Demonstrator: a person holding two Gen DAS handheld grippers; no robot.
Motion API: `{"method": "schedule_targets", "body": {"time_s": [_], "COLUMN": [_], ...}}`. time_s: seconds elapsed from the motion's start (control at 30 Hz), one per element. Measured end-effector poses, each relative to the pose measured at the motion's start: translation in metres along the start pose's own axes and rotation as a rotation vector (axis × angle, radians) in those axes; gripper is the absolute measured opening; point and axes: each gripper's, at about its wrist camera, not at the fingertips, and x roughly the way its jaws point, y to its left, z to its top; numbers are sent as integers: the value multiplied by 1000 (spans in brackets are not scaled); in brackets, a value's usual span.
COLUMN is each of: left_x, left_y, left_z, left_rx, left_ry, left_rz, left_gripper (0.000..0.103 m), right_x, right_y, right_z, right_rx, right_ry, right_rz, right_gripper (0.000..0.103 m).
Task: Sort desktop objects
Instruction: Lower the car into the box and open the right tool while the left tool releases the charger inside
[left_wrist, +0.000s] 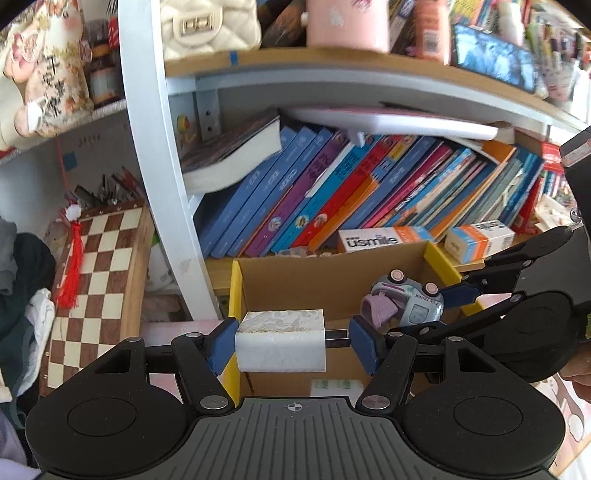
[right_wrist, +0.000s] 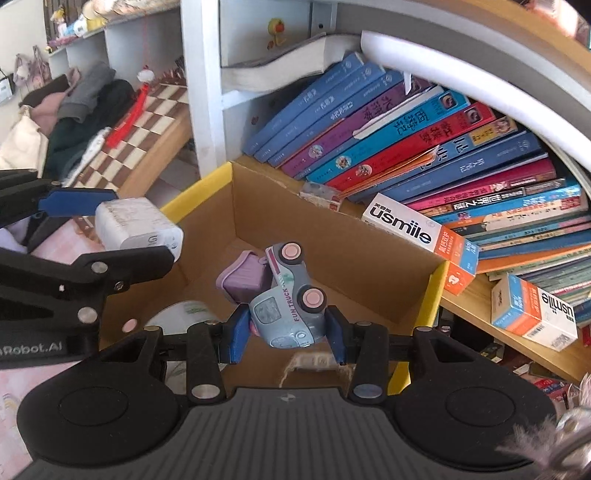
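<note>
My left gripper (left_wrist: 293, 343) is shut on a white charger block (left_wrist: 280, 341); its metal prongs press against the right blue pad. It hangs over the front left corner of an open cardboard box (left_wrist: 332, 284) with yellow-taped edges. My right gripper (right_wrist: 286, 332) is shut on a small blue-grey toy truck (right_wrist: 284, 295) with pink wheels and a purple bucket, held tilted above the box (right_wrist: 332, 236). In the left wrist view the truck (left_wrist: 406, 301) and right gripper (left_wrist: 424, 314) hover over the box's right side. The right wrist view shows the left gripper (right_wrist: 122, 232) with the charger (right_wrist: 140, 227) at the left.
A white and green item (right_wrist: 184, 314) lies on the box floor. Behind the box, leaning books (left_wrist: 332, 192) fill a shelf, with usmile boxes (left_wrist: 380, 238) (left_wrist: 478, 242) in front. A white shelf post (left_wrist: 166, 177) and a chessboard (left_wrist: 99, 280) stand to the left.
</note>
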Motion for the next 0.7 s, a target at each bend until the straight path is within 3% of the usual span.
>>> {"method": "schedule_targets", "body": {"time_s": [0.33,0.7], "left_x": [35,55], "left_y": [3,-4], "left_z": [-6,-14], "left_rx": [-12,28], "left_ry": [65,98], "left_rz": [18,19], "left_gripper": [65,65], "right_x": [52,89], "right_y": [2,3], "right_z": [12,1], "right_rx": [-121,-202], "right_ry": [116,258], "right_rz": [3,26], "right_gripper": [41,41]}}
